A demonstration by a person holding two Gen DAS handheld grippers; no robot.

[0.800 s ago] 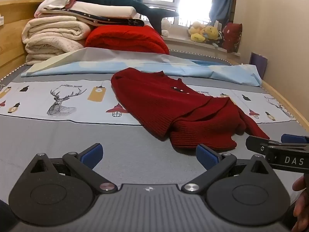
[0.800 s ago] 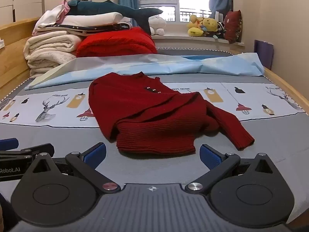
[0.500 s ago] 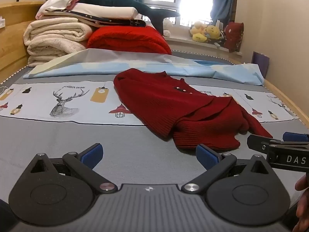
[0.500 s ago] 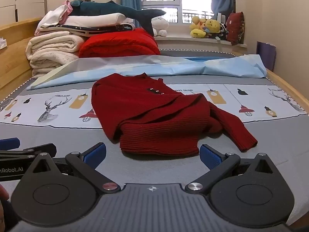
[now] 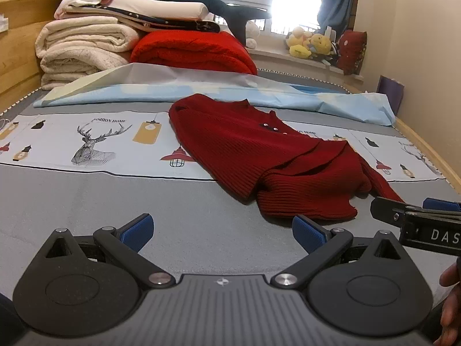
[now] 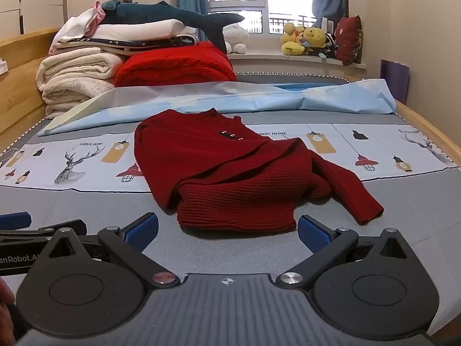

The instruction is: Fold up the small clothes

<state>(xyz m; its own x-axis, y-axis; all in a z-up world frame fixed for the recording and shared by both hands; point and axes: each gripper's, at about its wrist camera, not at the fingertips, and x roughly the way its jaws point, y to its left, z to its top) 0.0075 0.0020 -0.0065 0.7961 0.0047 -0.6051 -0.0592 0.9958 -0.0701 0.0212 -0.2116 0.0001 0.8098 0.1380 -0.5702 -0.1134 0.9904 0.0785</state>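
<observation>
Left gripper (image 5: 222, 230) and right gripper (image 6: 227, 232) side by side, tilted downward, jaws wide, empty, short of red sweater (image 6: 230, 170)

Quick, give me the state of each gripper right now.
Left gripper: open, holding nothing, short of the red sweater.
Right gripper: open, holding nothing, jaws just short of the sweater's hem.
</observation>
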